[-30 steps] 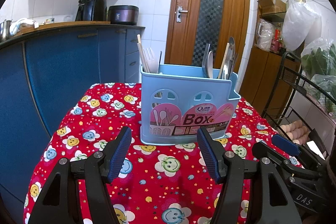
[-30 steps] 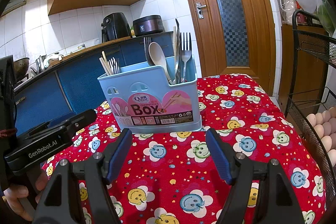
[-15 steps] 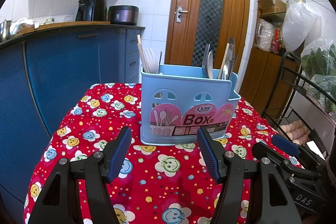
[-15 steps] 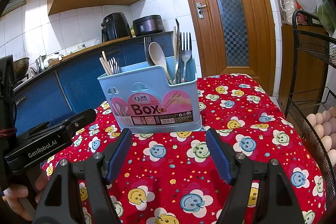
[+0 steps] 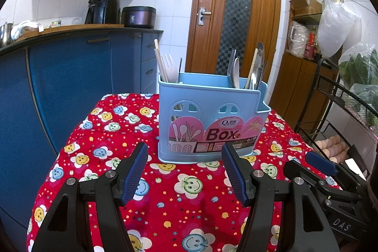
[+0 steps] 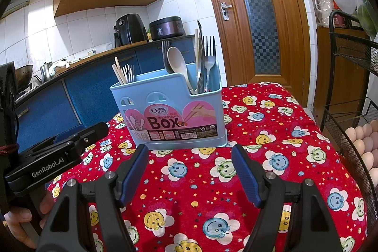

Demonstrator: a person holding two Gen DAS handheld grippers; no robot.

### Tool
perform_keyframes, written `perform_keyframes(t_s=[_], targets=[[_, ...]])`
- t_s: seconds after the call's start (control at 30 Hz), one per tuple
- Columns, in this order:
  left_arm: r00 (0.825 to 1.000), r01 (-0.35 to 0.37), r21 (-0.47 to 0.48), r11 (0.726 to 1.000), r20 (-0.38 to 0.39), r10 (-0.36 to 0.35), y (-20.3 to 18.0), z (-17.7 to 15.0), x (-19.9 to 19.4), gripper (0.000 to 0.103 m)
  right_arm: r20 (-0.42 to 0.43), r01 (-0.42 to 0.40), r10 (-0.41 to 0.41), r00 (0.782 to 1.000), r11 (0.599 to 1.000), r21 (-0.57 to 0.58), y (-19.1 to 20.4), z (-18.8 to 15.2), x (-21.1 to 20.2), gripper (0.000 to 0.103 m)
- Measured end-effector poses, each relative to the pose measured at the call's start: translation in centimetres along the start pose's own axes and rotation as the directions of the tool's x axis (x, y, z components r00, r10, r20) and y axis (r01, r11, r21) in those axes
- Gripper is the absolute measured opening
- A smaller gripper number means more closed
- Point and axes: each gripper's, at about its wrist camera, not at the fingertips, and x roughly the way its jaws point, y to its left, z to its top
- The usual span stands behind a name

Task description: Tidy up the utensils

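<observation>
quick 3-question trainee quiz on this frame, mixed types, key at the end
1. True or false: the left gripper holds a utensil.
2. Which compartment of the light blue plastic utensil box holds the metal fork? A) the one with the wooden chopsticks B) the one with the pale wooden spoon
3. What does the box stand on?

Key: 1 false, both it and the right gripper are open and empty. 2 B. 3 the red smiley-flower tablecloth.
</observation>
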Motion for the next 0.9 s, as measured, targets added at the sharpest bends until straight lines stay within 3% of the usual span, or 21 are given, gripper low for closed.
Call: perform_keyframes(t_s=[0.9], targets=[[1.000, -0.004, 0.000, 1.000, -0.006, 0.004, -0.24, -0.24, 0.12, 0.066, -0.002, 0.000, 0.000, 1.000, 1.000, 0.002, 0.01, 0.02, 0.03, 0.075]])
